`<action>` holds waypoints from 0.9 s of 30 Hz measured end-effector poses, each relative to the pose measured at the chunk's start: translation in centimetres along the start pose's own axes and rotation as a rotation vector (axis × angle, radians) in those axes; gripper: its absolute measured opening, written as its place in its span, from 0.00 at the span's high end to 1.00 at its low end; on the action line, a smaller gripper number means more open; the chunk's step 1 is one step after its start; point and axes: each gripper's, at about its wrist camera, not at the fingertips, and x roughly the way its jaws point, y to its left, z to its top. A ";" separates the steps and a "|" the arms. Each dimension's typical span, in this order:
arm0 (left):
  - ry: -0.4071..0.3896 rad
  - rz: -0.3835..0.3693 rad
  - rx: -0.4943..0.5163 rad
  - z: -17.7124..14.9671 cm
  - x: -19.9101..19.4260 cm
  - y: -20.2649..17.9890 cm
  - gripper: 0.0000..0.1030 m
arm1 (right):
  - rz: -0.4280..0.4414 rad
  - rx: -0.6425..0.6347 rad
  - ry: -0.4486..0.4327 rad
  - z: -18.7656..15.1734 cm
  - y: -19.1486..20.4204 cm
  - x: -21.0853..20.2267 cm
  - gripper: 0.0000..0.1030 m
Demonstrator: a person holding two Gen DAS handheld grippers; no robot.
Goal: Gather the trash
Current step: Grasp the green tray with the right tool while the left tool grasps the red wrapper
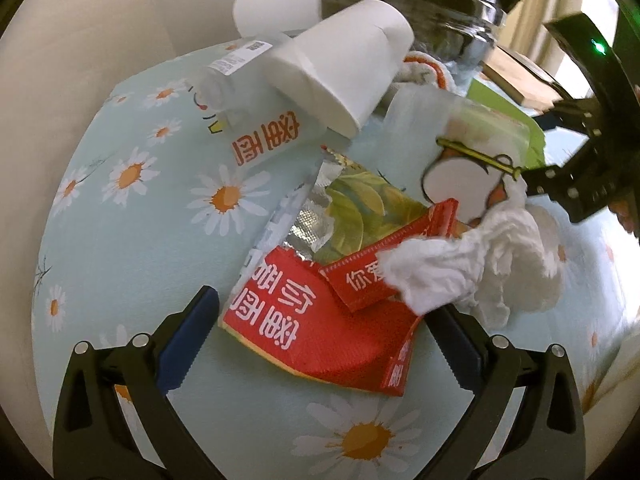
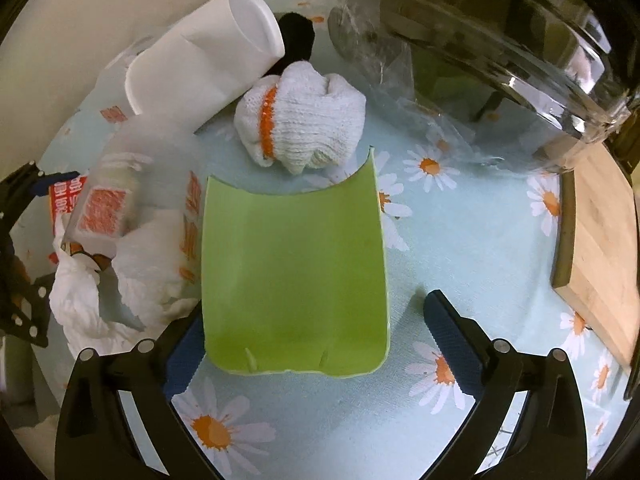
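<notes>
Right wrist only: knitted glove.

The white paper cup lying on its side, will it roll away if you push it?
Probably. The paper cup lies tipped on its round side, so a nudge could roll it, likely in a curve since one end is wider. It looks thin and empty, so it is probably light and may crush if squeezed. The knit glove beside it might stop it.

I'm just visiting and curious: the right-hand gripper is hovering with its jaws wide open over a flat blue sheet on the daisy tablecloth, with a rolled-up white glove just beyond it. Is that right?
Not quite: the sheet is light green, not blue, as the right wrist view shows. The rest holds: the right gripper hangs over it with jaws wide open, on the daisy tablecloth, and a rolled-up white glove with an orange band lies just beyond.
</notes>
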 end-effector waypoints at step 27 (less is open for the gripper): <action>0.001 0.021 -0.033 0.4 -5.0 1.0 0.44 | 0.154 0.269 -0.112 -6.8 -9.6 -8.2 0.40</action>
